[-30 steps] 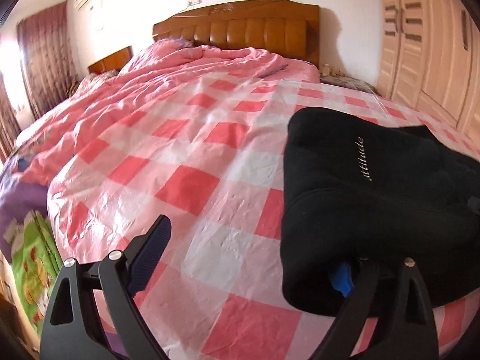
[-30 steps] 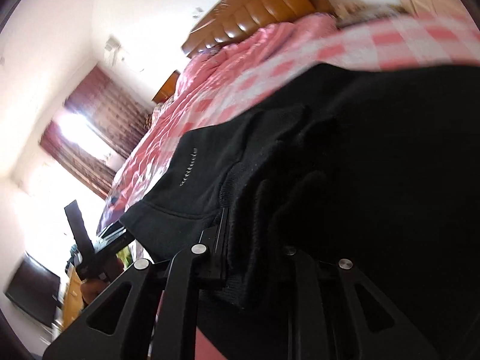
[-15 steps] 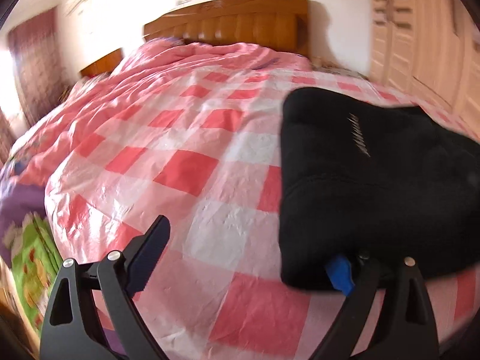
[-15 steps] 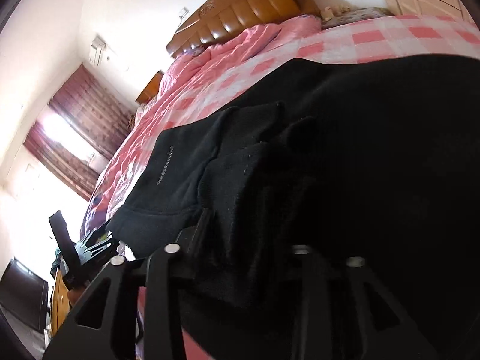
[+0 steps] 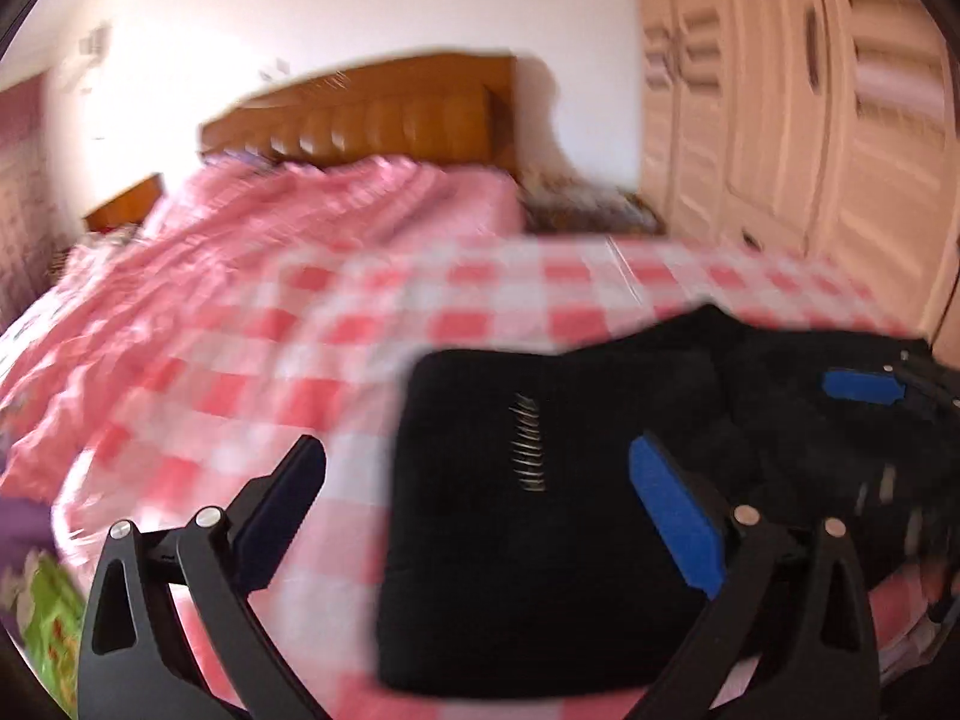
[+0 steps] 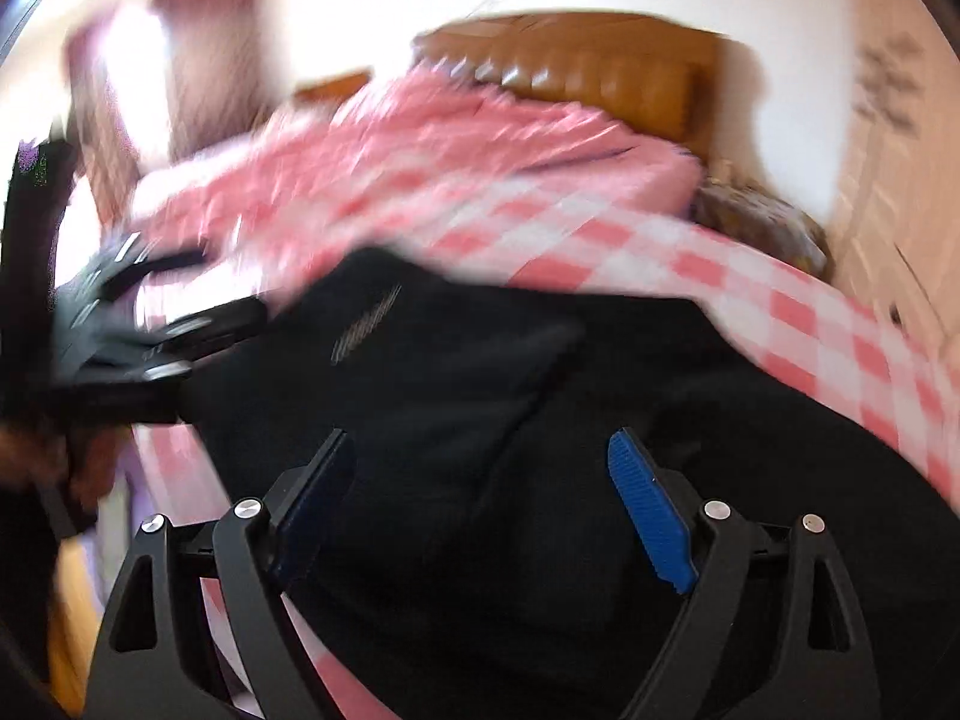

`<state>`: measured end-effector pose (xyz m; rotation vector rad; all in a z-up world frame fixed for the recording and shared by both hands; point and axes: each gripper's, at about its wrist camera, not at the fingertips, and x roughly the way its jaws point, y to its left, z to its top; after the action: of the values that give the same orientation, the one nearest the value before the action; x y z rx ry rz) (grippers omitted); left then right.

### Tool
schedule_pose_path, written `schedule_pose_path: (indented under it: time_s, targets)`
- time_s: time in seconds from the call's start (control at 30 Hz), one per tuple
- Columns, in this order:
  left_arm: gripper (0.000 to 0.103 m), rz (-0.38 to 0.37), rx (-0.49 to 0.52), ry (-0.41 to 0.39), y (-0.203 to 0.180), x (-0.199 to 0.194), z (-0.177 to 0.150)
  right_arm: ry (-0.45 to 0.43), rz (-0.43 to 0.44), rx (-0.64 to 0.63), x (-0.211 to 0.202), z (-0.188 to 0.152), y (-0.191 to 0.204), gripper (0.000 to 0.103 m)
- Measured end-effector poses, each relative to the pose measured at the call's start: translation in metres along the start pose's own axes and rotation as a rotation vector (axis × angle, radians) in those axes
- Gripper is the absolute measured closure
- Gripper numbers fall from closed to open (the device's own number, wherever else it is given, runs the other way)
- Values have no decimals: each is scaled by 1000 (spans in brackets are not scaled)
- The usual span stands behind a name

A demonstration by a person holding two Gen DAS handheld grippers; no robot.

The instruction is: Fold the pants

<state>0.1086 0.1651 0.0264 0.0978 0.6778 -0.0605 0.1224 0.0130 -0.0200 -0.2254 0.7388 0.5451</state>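
Black pants (image 5: 540, 570) lie folded in a flat bundle on the pink checked bed cover (image 5: 372, 324), with small silver lettering facing up. My left gripper (image 5: 474, 480) is open above the bundle's left edge, holding nothing. My right gripper (image 6: 480, 480) is open over the pants (image 6: 540, 390), which fill the lower half of the right wrist view. The right gripper's blue pad also shows at the right edge of the left wrist view (image 5: 861, 387). The left gripper shows at the left of the right wrist view (image 6: 156, 342). Both views are blurred by motion.
A wooden headboard (image 5: 384, 114) and a bunched pink quilt (image 5: 288, 222) are at the far end of the bed. Cream wardrobe doors (image 5: 810, 120) stand along the right. Curtains and a bright window (image 6: 144, 60) are at the left.
Both grippers have let go of the pants and lifted back. The right gripper's jaws, shut on black cloth before, now stand wide apart. The bundle now rests on the bed.
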Motion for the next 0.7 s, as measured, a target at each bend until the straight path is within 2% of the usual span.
schedule_pose_path:
  time_s: [0.07, 0.13, 0.17, 0.23, 0.33, 0.4, 0.43, 0.5, 0.53, 0.6, 0.67, 0.7]
  targets:
    - [2, -27, 13, 75, -10, 27, -16, 92, -42, -73, 23, -23, 4, 22]
    - [1, -44, 33, 128, -16, 46, -41, 32, 29, -18, 23, -38, -13, 21]
    - [1, -49, 34, 97, -15, 45, -49, 29, 52, -11, 22, -40, -17, 21]
    - [1, -80, 3, 103, -8, 43, -46, 47, 47, -34, 21, -38, -15, 20]
    - [2, -27, 18, 155, -9, 41, -32, 81, 75, -18, 10, -31, -24, 16]
    - [2, -116, 1, 108, -7, 21, -11, 39, 83, 15, -4, -21, -40, 14]
    - [2, -139, -1, 87, -8, 16, 0, 19, 58, 24, -8, -16, -44, 13]
    - [2, -129, 13, 64, -13, 15, 24, 2, 3, 36, -7, 0, -55, 13]
    - [2, -95, 34, 66, -17, 26, 40, 1, 9, 37, 0, 11, -60, 13]
    - [2, -66, 55, 130, -23, 62, 60, 29, 46, 37, 24, 25, -66, 13]
    - [2, -50, 32, 206, -20, 99, 63, 107, 80, 33, 54, 27, -70, 13]
    - [2, -28, 16, 238, -17, 115, 62, 172, 80, 41, 71, 22, -74, 12]
